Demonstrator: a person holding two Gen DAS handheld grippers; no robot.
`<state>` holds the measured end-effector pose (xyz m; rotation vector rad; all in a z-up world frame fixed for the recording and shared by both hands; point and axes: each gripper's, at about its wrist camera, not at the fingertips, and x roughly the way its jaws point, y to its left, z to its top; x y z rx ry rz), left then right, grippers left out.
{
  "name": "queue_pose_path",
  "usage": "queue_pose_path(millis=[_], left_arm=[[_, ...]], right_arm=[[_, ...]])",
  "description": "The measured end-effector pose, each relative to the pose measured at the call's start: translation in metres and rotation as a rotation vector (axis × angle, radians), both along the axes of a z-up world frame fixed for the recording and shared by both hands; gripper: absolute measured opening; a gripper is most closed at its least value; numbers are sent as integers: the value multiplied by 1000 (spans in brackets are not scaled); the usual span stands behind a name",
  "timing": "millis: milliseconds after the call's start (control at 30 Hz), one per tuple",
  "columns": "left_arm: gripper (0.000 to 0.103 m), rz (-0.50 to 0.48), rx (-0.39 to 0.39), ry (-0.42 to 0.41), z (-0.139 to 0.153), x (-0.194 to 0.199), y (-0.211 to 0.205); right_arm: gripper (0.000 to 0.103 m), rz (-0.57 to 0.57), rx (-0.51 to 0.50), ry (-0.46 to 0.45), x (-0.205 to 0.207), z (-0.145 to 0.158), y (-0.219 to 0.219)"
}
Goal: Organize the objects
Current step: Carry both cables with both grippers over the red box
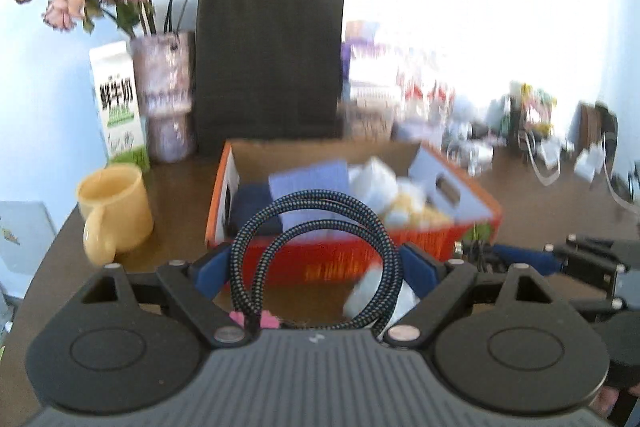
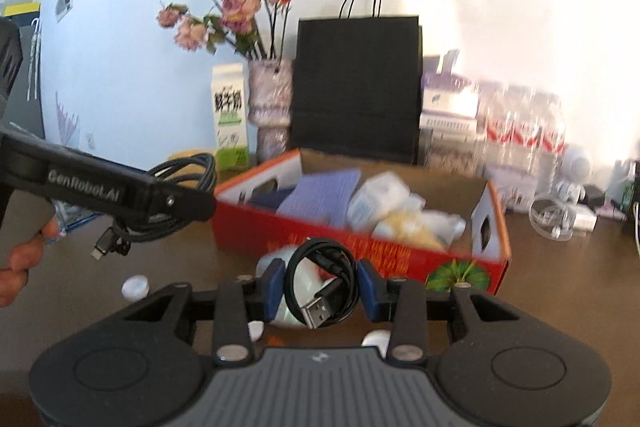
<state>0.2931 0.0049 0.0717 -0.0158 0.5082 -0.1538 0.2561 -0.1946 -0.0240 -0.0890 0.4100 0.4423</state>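
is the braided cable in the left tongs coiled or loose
Coiled: the braided cable forms stacked loops standing between the left tongs' blue pads.

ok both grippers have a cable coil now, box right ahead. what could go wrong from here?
1. The braided coil sits in a wide left gripper and its loops stick out past the pads; one could slip or snag the box rim.
2. The black cable in the right gripper has a loose USB plug that may catch on the box wall.
3. The box looks crowded, so either coil might spring back out.

The brown table (image 1: 180,195) bears a red box (image 1: 352,255), a yellow mug (image 1: 114,209) and a black bag (image 1: 270,63).
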Motion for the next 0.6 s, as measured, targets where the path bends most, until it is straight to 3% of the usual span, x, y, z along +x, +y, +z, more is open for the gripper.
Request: queue_pose_path(millis=[267, 600], left_arm=[[89, 31, -75, -53, 13, 57, -6], [89, 134, -146, -60, -6, 137, 2]], right_arm=[[38, -62, 17, -56, 54, 25, -5], [38, -132, 41, -61, 141, 20, -10]])
